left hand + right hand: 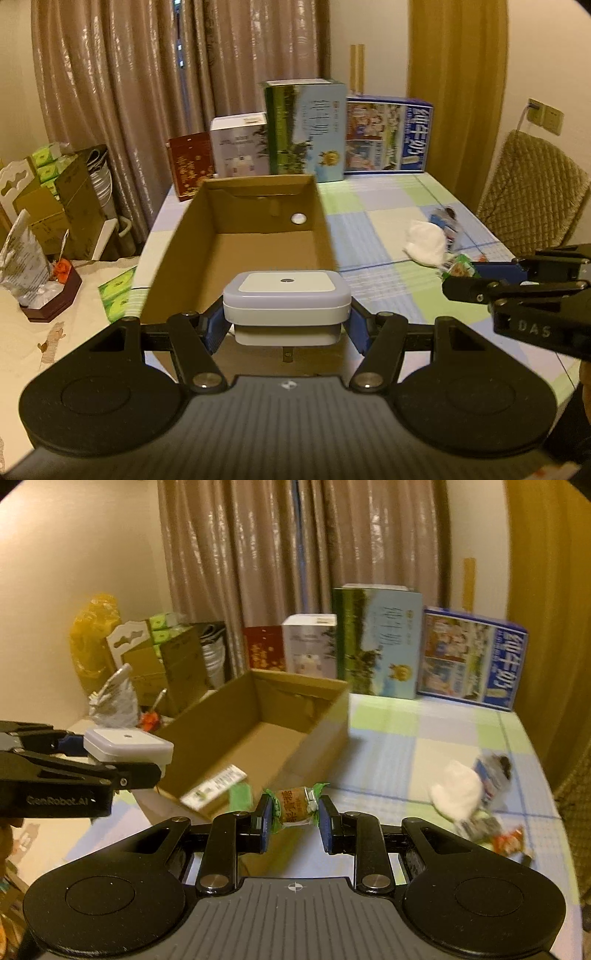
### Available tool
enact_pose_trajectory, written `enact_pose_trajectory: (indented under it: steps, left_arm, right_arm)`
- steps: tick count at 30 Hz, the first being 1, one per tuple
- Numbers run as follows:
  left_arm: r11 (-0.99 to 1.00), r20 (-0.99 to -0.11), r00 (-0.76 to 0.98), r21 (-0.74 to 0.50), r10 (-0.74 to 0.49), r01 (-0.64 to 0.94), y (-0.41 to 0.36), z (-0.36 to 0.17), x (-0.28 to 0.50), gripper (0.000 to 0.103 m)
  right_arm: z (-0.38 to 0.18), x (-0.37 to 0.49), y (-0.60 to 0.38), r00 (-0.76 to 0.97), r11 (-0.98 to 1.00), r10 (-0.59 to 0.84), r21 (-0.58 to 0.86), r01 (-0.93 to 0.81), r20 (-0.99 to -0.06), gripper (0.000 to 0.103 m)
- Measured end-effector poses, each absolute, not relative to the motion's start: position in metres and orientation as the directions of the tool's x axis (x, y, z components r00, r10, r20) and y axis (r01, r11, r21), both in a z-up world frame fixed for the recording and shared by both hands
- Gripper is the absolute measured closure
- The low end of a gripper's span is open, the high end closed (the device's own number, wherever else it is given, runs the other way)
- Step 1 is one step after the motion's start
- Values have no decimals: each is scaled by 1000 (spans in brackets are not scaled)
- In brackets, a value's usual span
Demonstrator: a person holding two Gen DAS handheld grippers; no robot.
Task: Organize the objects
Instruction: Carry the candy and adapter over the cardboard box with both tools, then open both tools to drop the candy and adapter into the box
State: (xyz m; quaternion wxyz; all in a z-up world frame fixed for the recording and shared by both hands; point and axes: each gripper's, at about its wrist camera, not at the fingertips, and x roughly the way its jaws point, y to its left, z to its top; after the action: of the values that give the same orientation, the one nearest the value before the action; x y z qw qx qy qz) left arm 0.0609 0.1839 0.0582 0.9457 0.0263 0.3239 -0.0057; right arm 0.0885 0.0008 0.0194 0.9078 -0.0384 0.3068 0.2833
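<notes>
Open cardboard box (236,243) on a checked cloth covering the surface (388,221), long axis running from near to far, floor mostly bare in the left wrist view. In the right wrist view, a flat white and green packet (216,786) lying at the near end of the box floor.

Held at the near edge of the box: a white square plug-in device (286,304) with a small dark dot on top, clamped between the blue pads of the left tongs (286,325), raised above the near rim. Metal prong visible beneath it.

To the right of the box, the right tongs (295,814) closed on a small wrapped candy (295,805), brown middle with green twisted ends, held crosswise between the blue pads above the cloth, just beside the box's near right corner.

Farther right on the cloth: a crumpled white tissue (424,242) touching a loose heap of small wrappers (491,805).

Along the far edge of the surface, four upright boxes in a row: red (190,164), white (240,146), tall green and blue (306,131), wide blue (388,134). Beyond them, brown curtains (147,74).

At the left, a second lower area with cartons, green tissue packs (44,162) and a foil bag (22,254). At the far right, a chair with a quilted cover (532,192).
</notes>
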Motion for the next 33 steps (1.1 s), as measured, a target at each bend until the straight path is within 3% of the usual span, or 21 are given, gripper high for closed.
enact_pose_trajectory:
  steps: [12, 29, 30, 31, 33]
  left_arm:
    - [996, -637, 769, 84, 43, 14, 246, 52, 128, 43]
    - [995, -669, 743, 72, -8, 75, 256, 16, 190, 43]
    - [994, -667, 745, 75, -5, 74, 256, 15, 192, 41]
    - [994, -664, 747, 83, 2, 71, 257, 14, 193, 32]
    - [993, -656, 754, 93, 10, 68, 258, 15, 193, 27]
  right_arm:
    - [22, 157, 59, 594, 808, 548, 188, -559, -589, 80]
    - [-3, 218, 88, 566, 817, 550, 253, -519, -614, 79]
    - [-4, 220, 88, 560, 811, 561, 265, -522, -610, 71]
    - [-5, 222, 89, 558, 809, 565, 276, -519, -608, 66]
    - [-4, 225, 87, 564, 810, 571, 294, -508, -597, 42]
